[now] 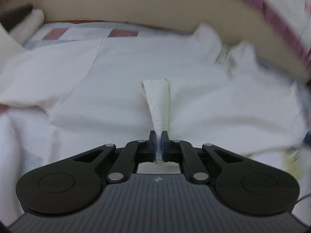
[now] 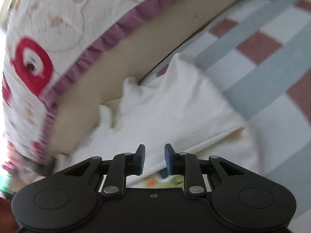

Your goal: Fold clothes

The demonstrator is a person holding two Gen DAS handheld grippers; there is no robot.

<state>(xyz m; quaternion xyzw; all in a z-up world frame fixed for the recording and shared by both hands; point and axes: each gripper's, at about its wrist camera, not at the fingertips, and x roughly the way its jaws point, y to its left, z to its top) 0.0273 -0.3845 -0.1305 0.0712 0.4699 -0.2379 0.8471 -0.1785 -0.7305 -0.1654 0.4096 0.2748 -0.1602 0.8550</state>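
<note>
A white ribbed garment point(image 1: 136, 73) lies spread and rumpled on a checked bedsheet point(image 1: 122, 33). My left gripper point(image 1: 159, 136) is shut on a pinched fold of the white garment, which stands up in a narrow strip point(image 1: 157, 101) with a yellow-green edge. In the right wrist view the same white garment point(image 2: 175, 104) lies ahead and beneath my right gripper point(image 2: 154, 149). Its blue pads stand apart, with cloth below the gap, and I see no pad pressing on it. A colourful printed patch point(image 2: 157, 180) shows under the garment's hem by the right gripper.
A tan padded headboard or cushion point(image 2: 136, 54) curves along the far edge of the bed. A white quilt with a purple frill and red cartoon print point(image 2: 48, 38) lies over it. The sheet point(image 2: 262, 44) is checked grey, white and dull red.
</note>
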